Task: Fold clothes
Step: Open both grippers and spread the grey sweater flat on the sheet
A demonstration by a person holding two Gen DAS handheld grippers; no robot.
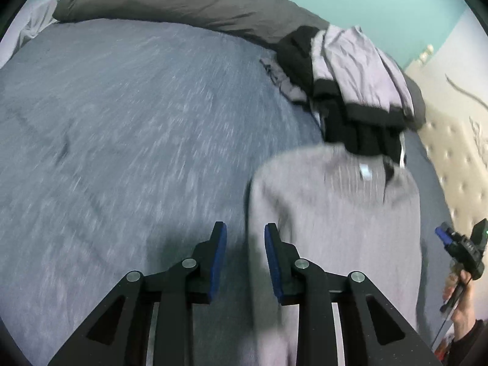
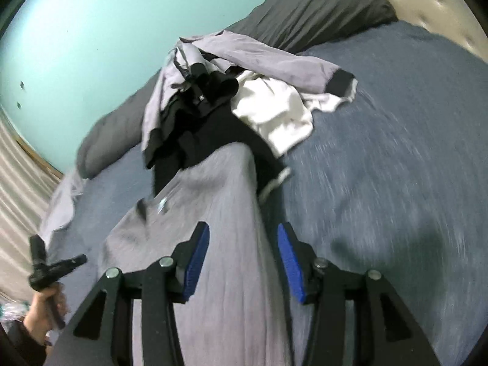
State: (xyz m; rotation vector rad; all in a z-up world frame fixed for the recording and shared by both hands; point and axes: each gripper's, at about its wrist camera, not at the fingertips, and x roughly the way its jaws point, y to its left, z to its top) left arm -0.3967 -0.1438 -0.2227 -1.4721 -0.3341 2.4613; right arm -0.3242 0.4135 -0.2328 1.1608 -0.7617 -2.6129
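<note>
Grey ribbed-knit sweater [image 1: 335, 213], laid flat in a long narrow strip with its small white neck label upward, lies on the blue-grey heathered bedspread [image 1: 122, 137] at lower right of the left wrist view and lower centre of the right wrist view. Left gripper [image 1: 245, 228] hovers with its blue-padded jaws parted over the sweater's left edge, gripping nothing, while the right gripper [image 2: 244, 228] stands wider apart above the sweater's right edge, equally empty. Heap of lilac, black and white unfolded garments [image 2: 228, 97] adjoins the sweater's collar end, before dark grey pillows [image 1: 183, 3].
</note>
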